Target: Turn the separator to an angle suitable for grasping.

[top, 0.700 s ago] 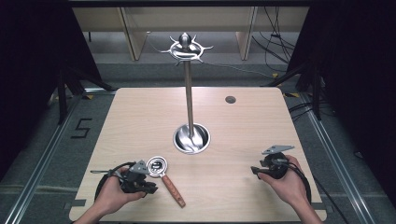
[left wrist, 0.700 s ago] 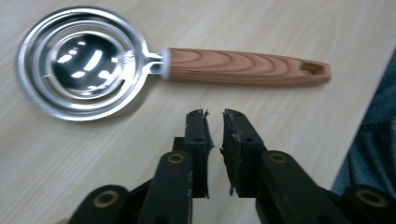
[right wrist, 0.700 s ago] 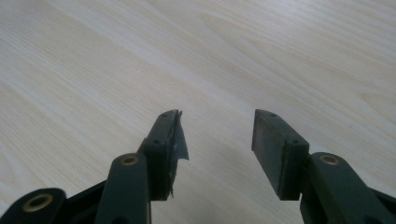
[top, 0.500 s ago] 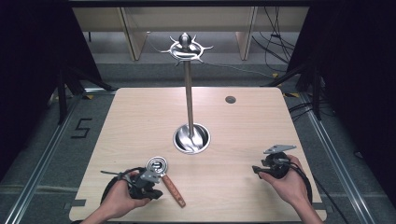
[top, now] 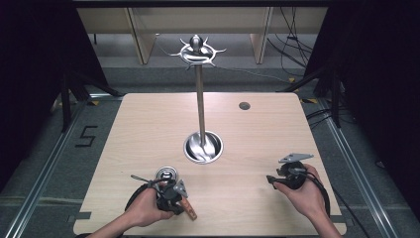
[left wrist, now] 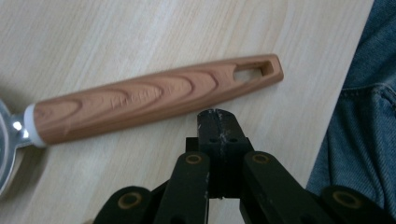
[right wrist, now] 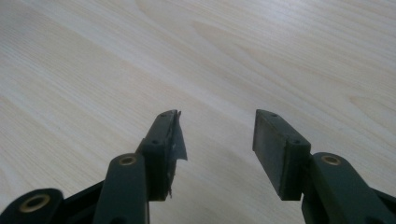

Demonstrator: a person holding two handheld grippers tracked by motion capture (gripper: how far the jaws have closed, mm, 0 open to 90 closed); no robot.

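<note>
Lying on the bench (top: 148, 129) near its front edge, the wooden-handled strainer (left wrist: 154, 100) sits just beside your left gripper (left wrist: 218, 122), whose jaws are clenched on nothing. Your right gripper (right wrist: 217, 128) hovers well apart, jaws released.

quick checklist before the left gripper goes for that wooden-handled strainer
1. Left gripper jaws open for a grasp: not ok, shut with nothing between them.
2. Strainer handle free to take: ok, it lies flat on the table, just beyond the jaw tips.
3. Jaw tips apart from the handle: cannot tell, they look very close.
4. Right gripper out of the way: ok, open over bare table.
5. Metal stand clear of the strainer: ok, it rises at mid-table.
</note>
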